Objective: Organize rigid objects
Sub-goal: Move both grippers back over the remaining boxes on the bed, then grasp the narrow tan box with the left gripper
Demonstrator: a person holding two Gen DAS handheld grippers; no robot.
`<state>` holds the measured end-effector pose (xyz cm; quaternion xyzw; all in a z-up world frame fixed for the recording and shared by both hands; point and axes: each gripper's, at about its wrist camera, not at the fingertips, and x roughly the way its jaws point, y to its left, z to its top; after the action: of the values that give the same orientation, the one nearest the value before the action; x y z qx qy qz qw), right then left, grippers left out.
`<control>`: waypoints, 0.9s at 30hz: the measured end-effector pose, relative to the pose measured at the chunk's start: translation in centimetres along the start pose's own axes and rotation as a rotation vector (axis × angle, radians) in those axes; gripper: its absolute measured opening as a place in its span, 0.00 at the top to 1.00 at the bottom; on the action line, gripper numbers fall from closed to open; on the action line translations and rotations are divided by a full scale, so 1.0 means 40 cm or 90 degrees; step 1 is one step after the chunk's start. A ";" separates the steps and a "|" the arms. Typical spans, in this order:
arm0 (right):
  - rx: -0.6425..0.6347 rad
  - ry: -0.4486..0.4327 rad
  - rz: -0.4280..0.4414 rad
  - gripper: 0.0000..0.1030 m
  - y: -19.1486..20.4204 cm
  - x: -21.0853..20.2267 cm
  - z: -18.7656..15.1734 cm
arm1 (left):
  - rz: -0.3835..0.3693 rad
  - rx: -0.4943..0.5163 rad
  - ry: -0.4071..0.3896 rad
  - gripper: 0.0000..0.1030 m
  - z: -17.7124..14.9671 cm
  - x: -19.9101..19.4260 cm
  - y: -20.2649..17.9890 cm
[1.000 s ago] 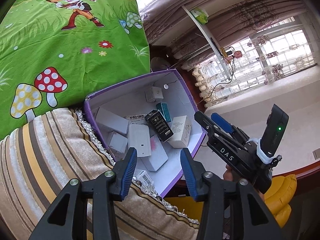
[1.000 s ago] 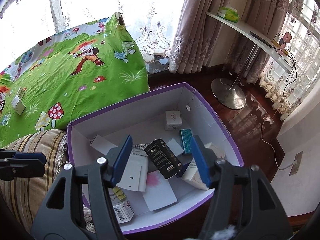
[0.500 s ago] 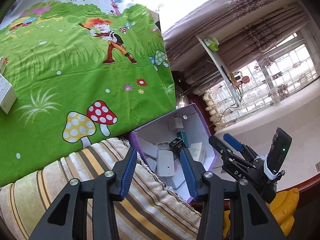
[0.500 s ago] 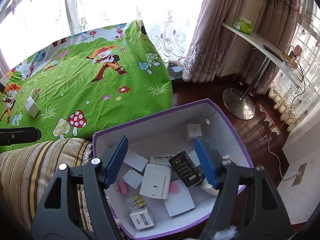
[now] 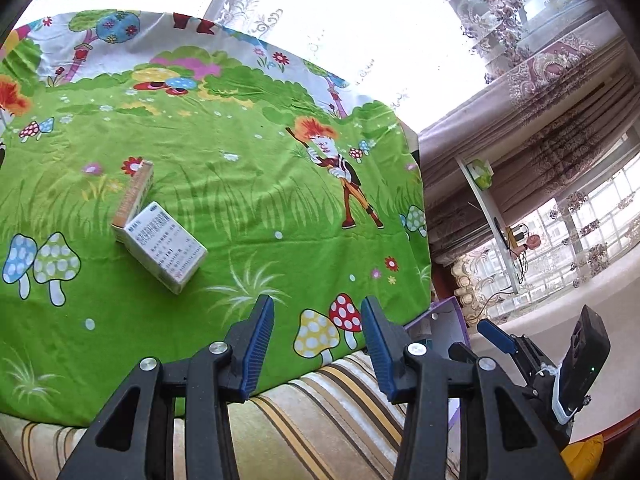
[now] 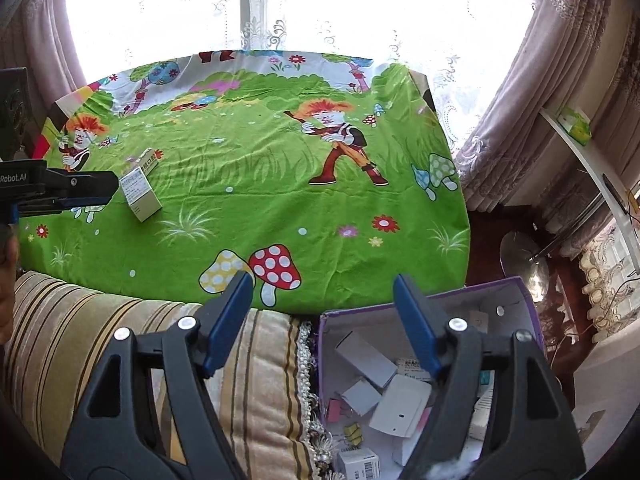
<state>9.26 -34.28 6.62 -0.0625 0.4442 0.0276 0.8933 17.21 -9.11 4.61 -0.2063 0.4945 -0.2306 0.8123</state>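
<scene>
Since the earlier frame both views were swung off the purple box (image 6: 516, 292) onto the green cloth (image 5: 248, 200); white carton (image 5: 160, 246) was noted ahead-left of the empty, spread left gripper (image 5: 316, 346), long axis diagonal; right gripper (image 6: 322, 324), likewise spread, was judged farther.

A green cartoon cloth (image 6: 256, 184) is spread below a bright window (image 6: 304, 4). A striped cushion (image 6: 80, 344) is pressed against the cloth's near edge. Curtains (image 6: 532, 92) are hung right of the cloth, beside a white shelf (image 6: 600, 172).
</scene>
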 end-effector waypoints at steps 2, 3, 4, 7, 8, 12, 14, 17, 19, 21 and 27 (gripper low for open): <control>-0.022 -0.001 0.016 0.26 0.041 0.009 0.022 | 0.019 -0.010 -0.017 0.55 0.029 -0.016 0.039; -0.033 -0.001 0.023 0.26 0.061 0.014 0.032 | 0.029 -0.017 -0.025 0.55 0.042 -0.022 0.058; -0.044 -0.002 0.030 0.26 0.081 0.020 0.045 | 0.037 -0.024 -0.031 0.55 0.056 -0.028 0.076; -0.073 -0.007 0.049 0.26 0.138 0.032 0.076 | 0.063 -0.034 -0.049 0.55 0.091 -0.039 0.128; -0.080 -0.007 0.055 0.26 0.156 0.038 0.087 | 0.072 -0.037 -0.052 0.55 0.103 -0.038 0.142; -0.100 -0.006 0.086 0.26 0.223 0.063 0.124 | 0.108 -0.048 -0.052 0.55 0.143 -0.021 0.196; -0.110 -0.002 0.098 0.26 0.255 0.079 0.139 | 0.125 -0.046 -0.049 0.55 0.158 -0.005 0.215; -0.131 0.004 0.113 0.25 0.305 0.104 0.155 | 0.152 -0.039 -0.040 0.55 0.176 0.026 0.238; -0.145 0.006 0.126 0.25 0.335 0.117 0.164 | 0.169 -0.032 -0.029 0.55 0.188 0.053 0.250; -0.157 0.011 0.139 0.25 0.362 0.136 0.171 | 0.183 -0.024 -0.020 0.55 0.198 0.078 0.260; -0.174 0.040 0.163 0.25 0.422 0.204 0.186 | 0.220 0.008 0.015 0.55 0.217 0.149 0.277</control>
<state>18.30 -16.59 3.11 -0.1275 0.4681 0.1991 0.8515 29.33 -2.66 -2.16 -0.1102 0.5308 -0.0932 0.8351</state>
